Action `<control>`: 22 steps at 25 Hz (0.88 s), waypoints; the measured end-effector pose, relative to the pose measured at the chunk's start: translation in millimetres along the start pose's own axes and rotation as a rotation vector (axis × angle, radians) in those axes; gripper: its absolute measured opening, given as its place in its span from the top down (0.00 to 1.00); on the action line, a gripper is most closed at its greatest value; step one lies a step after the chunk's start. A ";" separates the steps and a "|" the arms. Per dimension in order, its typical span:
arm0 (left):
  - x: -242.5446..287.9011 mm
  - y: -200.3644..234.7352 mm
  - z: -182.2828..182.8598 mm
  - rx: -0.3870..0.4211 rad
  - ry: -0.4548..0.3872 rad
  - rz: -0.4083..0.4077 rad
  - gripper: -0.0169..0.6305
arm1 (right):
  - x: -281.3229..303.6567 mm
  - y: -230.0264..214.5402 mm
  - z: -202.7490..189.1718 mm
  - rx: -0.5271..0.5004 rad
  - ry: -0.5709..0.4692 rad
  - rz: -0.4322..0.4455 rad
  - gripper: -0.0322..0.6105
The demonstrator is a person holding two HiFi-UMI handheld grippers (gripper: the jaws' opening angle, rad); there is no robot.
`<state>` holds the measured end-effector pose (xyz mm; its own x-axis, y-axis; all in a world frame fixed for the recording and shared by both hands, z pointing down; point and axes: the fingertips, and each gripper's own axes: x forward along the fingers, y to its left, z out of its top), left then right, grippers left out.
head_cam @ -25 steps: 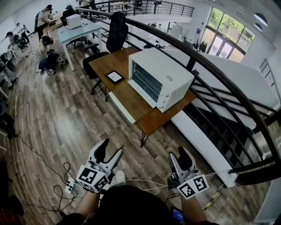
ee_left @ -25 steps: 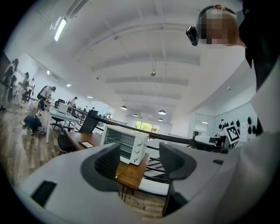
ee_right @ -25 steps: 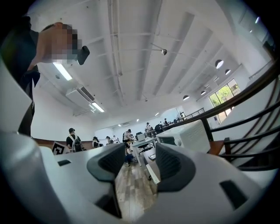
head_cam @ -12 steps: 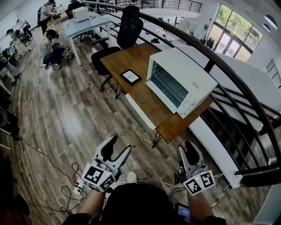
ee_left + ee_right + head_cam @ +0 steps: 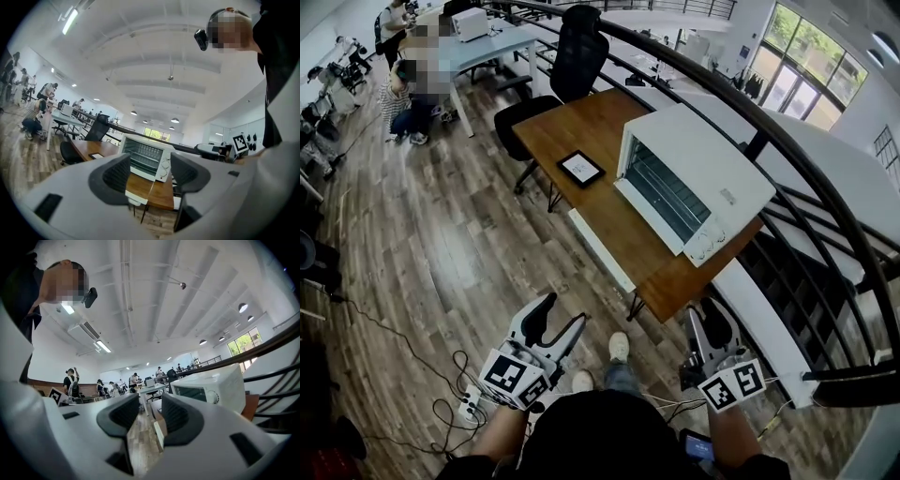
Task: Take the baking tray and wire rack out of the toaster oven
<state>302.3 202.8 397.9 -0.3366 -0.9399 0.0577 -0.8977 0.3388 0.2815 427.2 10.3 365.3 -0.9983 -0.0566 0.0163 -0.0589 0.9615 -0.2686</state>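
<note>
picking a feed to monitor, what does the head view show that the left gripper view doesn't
Only the head view: the person's light shoes and a white power strip with trailing cables on the floor.

Only the left gripper view: the white ceiling with its round lamps, and the black camera worn on the person's head.

Both: the white toaster oven on the brown wooden table, the small black tablet beside it, the black office chair, and the left gripper, open with nothing between its jaws.
</note>
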 end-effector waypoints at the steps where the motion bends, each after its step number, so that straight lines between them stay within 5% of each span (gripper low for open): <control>1: 9.2 3.0 1.0 0.004 0.003 -0.001 0.55 | 9.4 -4.4 2.6 -0.002 -0.002 0.010 0.72; 9: 91.7 13.9 17.2 -0.091 -0.006 -0.034 0.55 | 69.7 -51.8 37.8 -0.050 -0.048 0.070 0.74; 22: 235.1 32.7 10.8 -0.135 0.045 -0.038 0.56 | 125.9 -144.2 62.8 -0.036 -0.048 0.106 0.76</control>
<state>190.7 -6.6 410.2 -0.2873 -0.9539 0.0864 -0.8624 0.2969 0.4101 310.0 -152.4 345.6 -0.9978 0.0344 -0.0567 0.0467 0.9716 -0.2318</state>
